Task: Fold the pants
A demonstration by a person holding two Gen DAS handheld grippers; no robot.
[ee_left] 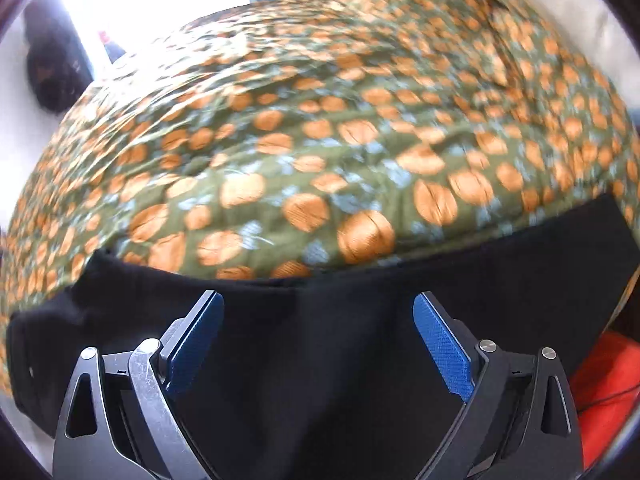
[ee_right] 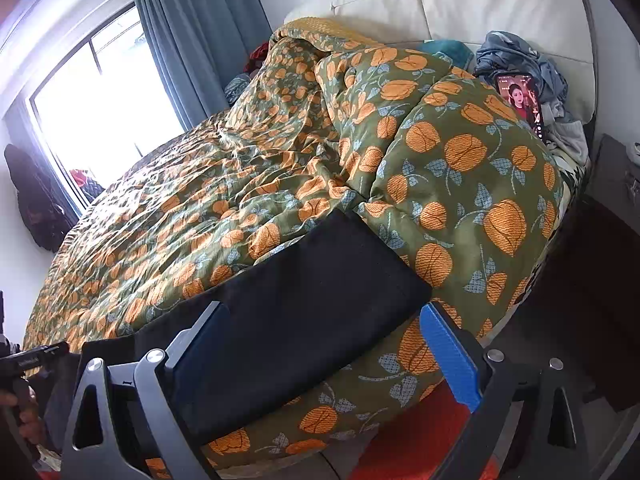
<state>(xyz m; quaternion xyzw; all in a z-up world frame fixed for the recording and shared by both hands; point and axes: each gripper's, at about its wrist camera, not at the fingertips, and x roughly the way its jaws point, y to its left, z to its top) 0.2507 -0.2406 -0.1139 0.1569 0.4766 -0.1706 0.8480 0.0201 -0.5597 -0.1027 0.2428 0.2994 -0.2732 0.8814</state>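
Currently the left gripper (ee_left: 318, 336) hangs with its fingers spread wide and gripping nothing, the black pants (ee_left: 320, 360) lying directly beneath and ahead of it on the floral quilt (ee_left: 320, 140), probably flattened ready for a fold. Further right, the right gripper (ee_right: 324, 344) is likewise spread and empty, above the pants' end. No containers are visible.
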